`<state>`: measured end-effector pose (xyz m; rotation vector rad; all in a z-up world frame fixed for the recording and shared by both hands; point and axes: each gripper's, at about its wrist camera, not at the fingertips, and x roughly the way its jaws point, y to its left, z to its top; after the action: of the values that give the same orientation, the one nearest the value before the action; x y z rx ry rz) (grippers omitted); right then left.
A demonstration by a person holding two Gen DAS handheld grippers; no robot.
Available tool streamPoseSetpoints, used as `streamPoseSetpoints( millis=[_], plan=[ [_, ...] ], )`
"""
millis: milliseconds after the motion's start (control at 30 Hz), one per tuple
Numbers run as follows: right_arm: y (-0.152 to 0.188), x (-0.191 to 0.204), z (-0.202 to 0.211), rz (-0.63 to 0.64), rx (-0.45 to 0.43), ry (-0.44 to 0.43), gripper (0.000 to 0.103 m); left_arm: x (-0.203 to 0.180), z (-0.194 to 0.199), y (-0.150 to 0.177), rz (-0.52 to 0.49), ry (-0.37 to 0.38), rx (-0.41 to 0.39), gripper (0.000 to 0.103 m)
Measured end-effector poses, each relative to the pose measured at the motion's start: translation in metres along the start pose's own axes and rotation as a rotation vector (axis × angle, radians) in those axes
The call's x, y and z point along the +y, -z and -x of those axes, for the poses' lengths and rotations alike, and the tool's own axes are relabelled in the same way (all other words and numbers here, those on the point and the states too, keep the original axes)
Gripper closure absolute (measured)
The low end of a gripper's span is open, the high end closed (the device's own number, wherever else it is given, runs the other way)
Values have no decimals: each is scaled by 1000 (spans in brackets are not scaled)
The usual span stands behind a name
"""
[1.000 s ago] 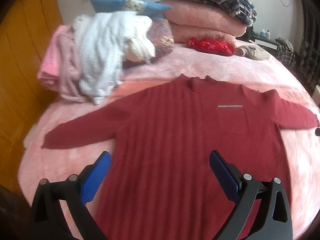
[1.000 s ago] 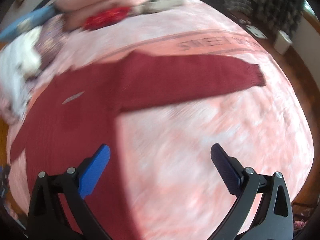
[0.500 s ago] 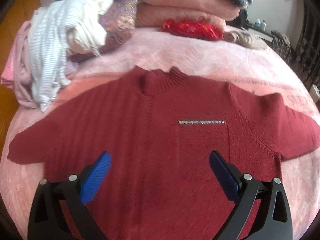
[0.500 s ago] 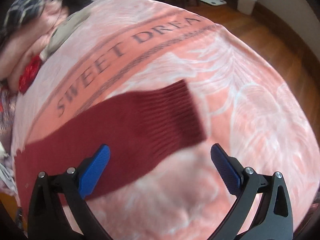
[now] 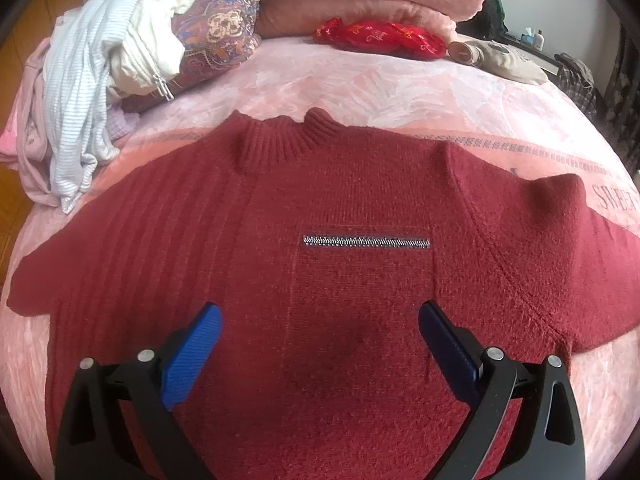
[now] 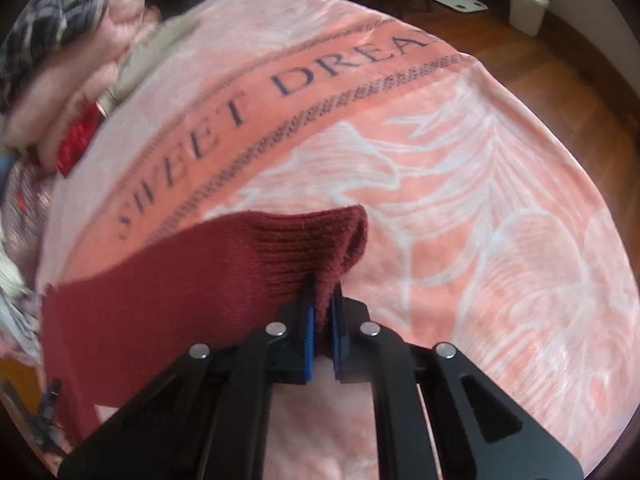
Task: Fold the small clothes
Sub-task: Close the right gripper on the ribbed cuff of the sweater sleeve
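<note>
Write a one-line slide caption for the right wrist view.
Right gripper pinches the ribbed cuff of a dark red sweater's sleeve above a pink blanket.

Both views are evenly lit by soft daylight, with no hard glare. In the left wrist view, a dim shadow patch lies on the sweater (image 5: 320, 280) at 6 o'clock, between the open fingers of the left gripper (image 5: 320, 320). Focus is sharp at centre. Fisheye distortion bends the blanket (image 6: 460, 200) outward, and black vignetting fills all corners. In the right wrist view, the pillows (image 6: 60, 92) at 10 o'clock are smeared by motion blur.
</note>
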<state>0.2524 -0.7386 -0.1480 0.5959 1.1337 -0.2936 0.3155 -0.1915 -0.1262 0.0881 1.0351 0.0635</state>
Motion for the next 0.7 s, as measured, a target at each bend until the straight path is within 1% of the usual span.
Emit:
streamPoseSetpoints(
  millis=[67, 167, 200, 233, 267, 300, 367, 400, 500, 600, 700],
  plan=[
    [2, 2, 18, 16, -43, -60, 98, 2, 1, -2, 6, -6, -6, 4],
    [4, -6, 52, 21, -114, -119, 98, 9, 1, -3, 20, -15, -16, 4],
    [3, -12, 58, 18, -130, -100, 98, 11, 1, -4, 20, -24, -21, 4],
    [3, -16, 58, 15, -132, -56, 98, 12, -1, -3, 17, -34, -22, 4],
    [4, -24, 52, -3, -116, 14, 98, 13, -3, -4, 14, -40, -19, 4],
    [4, -31, 43, -30, -99, 44, 98, 14, -6, -3, 11, -47, -9, 4],
    [7, -37, 19, -89, -57, 40, 98, 17, -12, 0, 4, -52, 12, 4],
    [10, -35, 7, -87, -51, 72, 98, 19, -16, 1, 0, -57, 27, 4],
    [14, -16, 7, -40, -74, 158, 98, 29, -20, 2, 9, -59, 47, 4],
    [13, 12, 31, 30, -124, 186, 98, 45, -15, -2, 27, -56, 38, 4],
    [23, 52, 52, 162, -153, 206, 98, 59, -8, -7, 31, -62, 25, 4]
  ],
)
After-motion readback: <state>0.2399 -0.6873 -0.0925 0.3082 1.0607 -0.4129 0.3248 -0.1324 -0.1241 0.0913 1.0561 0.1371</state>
